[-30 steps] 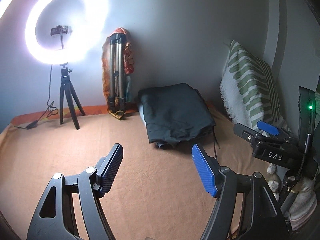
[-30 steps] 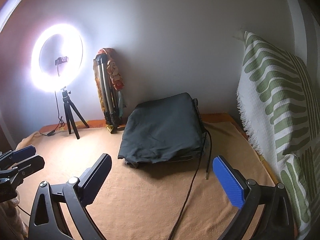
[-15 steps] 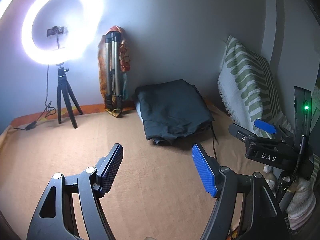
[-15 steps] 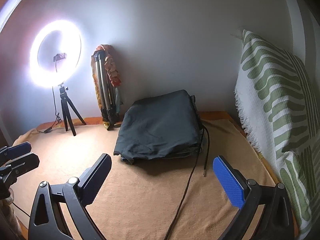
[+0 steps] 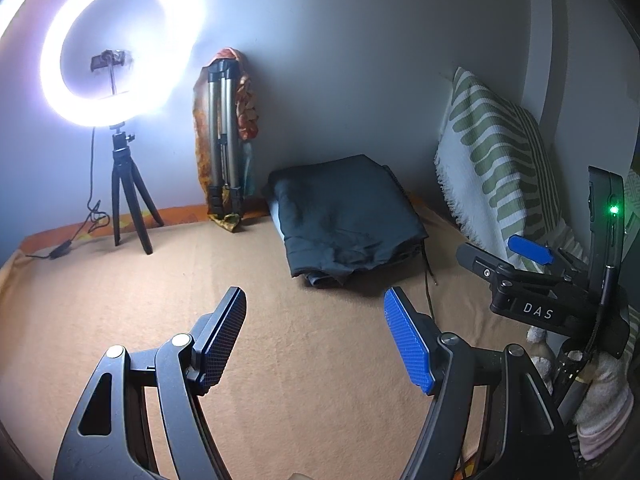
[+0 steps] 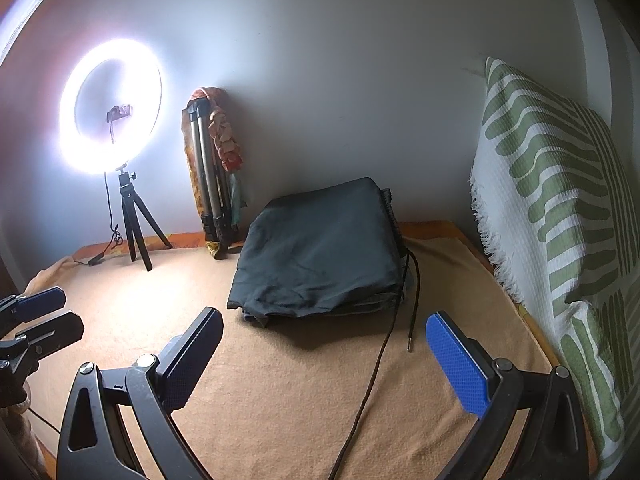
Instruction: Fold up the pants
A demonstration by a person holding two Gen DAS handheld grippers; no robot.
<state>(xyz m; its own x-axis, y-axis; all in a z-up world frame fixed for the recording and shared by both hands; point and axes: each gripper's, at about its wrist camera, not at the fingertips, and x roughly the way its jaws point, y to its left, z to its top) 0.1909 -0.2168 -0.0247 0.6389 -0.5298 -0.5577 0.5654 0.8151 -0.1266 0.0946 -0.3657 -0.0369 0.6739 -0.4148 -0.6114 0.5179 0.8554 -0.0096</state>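
Dark grey pants (image 5: pixel 344 216) lie folded in a flat stack on the orange bed cover (image 5: pixel 120 280), near the far wall; they also show in the right wrist view (image 6: pixel 324 256). My left gripper (image 5: pixel 316 340) is open and empty, held above the cover, short of the pants. My right gripper (image 6: pixel 324 360) is open and empty, also short of the pants. The right gripper's tips (image 5: pixel 532 250) show at the right of the left wrist view, the left gripper's tips (image 6: pixel 40 312) at the left of the right wrist view.
A lit ring light on a small tripod (image 5: pixel 120 184) stands at the back left. A folded tripod with patterned cloth (image 5: pixel 224 152) leans on the wall. A green-striped pillow (image 6: pixel 560 216) stands at the right. A thin black cable (image 6: pixel 384 344) runs across the cover beside the pants.
Both grippers have drifted slightly, so the pants and ring light shift a little in both views. The jaws stay open and the pants have not moved.
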